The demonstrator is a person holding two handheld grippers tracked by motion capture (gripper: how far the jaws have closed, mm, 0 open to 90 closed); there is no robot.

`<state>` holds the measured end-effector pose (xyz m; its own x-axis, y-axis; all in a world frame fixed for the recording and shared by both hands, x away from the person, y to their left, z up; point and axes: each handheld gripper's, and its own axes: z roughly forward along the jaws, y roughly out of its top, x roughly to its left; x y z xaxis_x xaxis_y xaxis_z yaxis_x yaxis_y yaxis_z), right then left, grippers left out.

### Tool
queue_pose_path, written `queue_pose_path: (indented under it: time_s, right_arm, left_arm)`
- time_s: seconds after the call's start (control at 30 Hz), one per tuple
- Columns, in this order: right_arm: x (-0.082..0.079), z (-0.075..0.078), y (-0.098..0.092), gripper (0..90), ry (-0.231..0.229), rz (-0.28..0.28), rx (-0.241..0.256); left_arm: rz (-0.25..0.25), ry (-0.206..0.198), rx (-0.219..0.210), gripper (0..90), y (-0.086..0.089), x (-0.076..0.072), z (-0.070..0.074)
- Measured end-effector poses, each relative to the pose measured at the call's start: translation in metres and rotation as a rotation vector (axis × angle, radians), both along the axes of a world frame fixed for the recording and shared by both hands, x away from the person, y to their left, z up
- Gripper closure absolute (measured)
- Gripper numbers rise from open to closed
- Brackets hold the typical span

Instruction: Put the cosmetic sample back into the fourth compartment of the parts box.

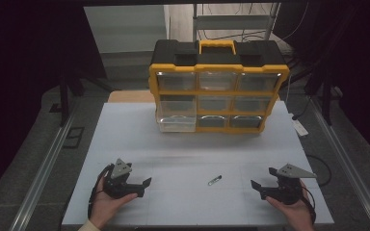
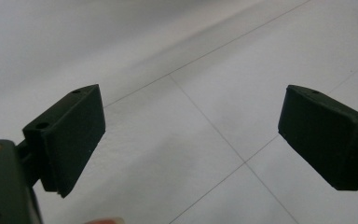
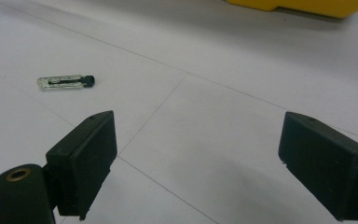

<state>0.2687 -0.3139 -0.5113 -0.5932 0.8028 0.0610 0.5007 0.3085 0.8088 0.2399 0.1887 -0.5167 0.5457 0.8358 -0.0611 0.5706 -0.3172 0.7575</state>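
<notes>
High view: small clear tube [image 1: 214,180], black cap, lying flat between left gripper [image 1: 143,186] and right gripper [image 1: 257,188]; both jaws spread, empty.

A drawer cabinet [image 1: 218,89] stands on the table [image 1: 125,139] in the upper centre of the high view, its lower-left drawer [image 1: 176,123] pulled forward. A small tube [image 1: 214,180] lies on the table in the lower centre, between the left gripper [image 1: 146,186] at lower left and the right gripper [image 1: 253,188] at lower right, nearer the right one and touching neither.
</notes>
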Motion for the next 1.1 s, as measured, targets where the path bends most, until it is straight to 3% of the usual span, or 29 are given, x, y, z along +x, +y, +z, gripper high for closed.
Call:
queue_pose_path:
  time_s: [1.1]
  right_arm:
    - [-0.002,0.002,0.002,13.1,-0.01,0.012,-0.004]
  left_arm:
    - [-0.122,-0.02,0.031,8.3,-0.044,0.012,0.031]
